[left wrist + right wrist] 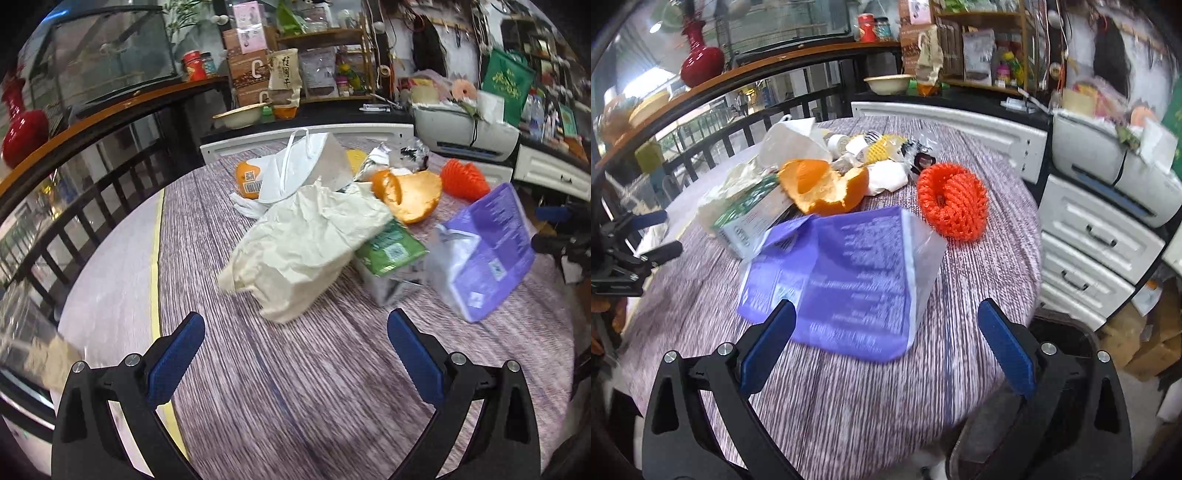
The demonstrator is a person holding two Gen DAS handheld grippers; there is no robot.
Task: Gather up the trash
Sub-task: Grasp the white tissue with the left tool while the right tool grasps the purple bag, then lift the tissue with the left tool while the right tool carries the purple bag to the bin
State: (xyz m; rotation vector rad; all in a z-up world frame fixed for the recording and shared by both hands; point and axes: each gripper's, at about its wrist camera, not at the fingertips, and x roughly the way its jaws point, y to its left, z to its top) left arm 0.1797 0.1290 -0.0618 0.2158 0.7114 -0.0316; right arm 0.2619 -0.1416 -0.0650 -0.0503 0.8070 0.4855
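Both tools wide and empty: left tool [295, 325] facing crumpled paper [303, 240], right tool [886, 314] over purple packet [849, 280].

A round table [295, 387] covered in a purple-grey striped cloth is set beside a black railing [74, 199] topped by a curved wooden ledge [746, 72], on which a red vase [700, 59] is stood. Beyond the table's far edge, white drawers [1086, 236] and a wooden shelf [325, 62] crowded with packets are seen. A white printer [1108, 173] is placed on the drawers.
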